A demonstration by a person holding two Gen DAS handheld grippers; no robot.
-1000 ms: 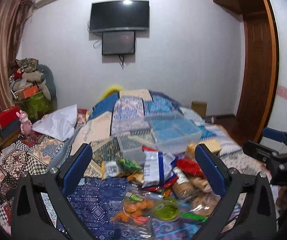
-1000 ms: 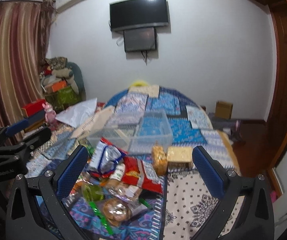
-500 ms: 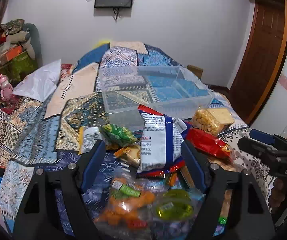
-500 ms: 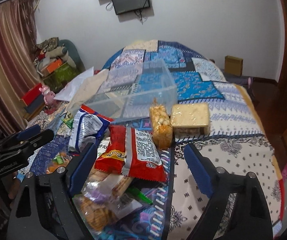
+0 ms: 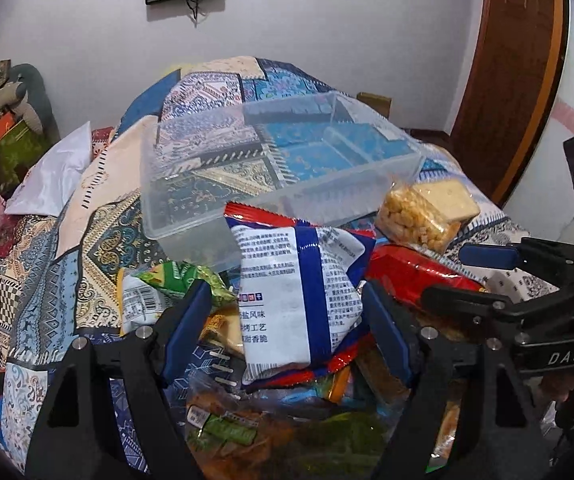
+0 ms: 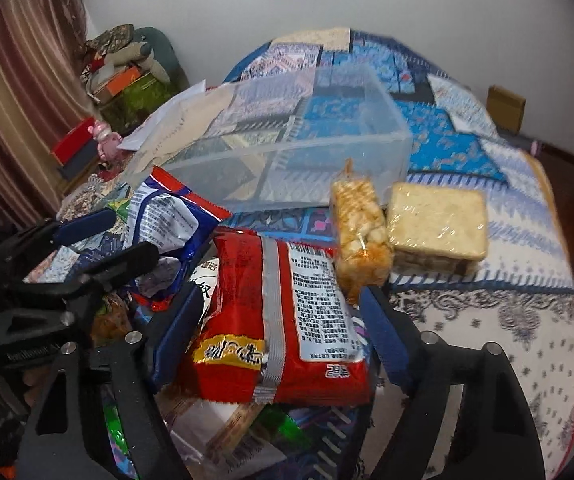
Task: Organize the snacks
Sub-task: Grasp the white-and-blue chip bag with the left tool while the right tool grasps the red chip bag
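A pile of snacks lies on a patterned bedspread before a clear plastic bin (image 5: 191, 184), also in the right wrist view (image 6: 367, 168). My left gripper (image 5: 287, 324) is open, its fingers either side of a white-and-blue snack bag (image 5: 299, 300). My right gripper (image 6: 279, 320) is open, straddling a red snack bag (image 6: 287, 320). The white-and-blue bag also shows in the right wrist view (image 6: 167, 216), and the red bag in the left wrist view (image 5: 411, 272). A pack of puffed cubes (image 6: 361, 236) and a wrapped cracker block (image 6: 437, 224) lie to the right.
A green packet (image 5: 175, 276) and clear bags of snacks (image 5: 247, 428) lie in the pile. A white pillow (image 5: 55, 172) and stacked boxes (image 6: 75, 148) are at the left. A wooden door (image 5: 507, 80) stands at the right. A cardboard box (image 6: 505, 108) sits on the floor.
Both grippers have moved forward and down to the pile. Each now has its open fingers around a bag; the bin and snacks look much nearer.
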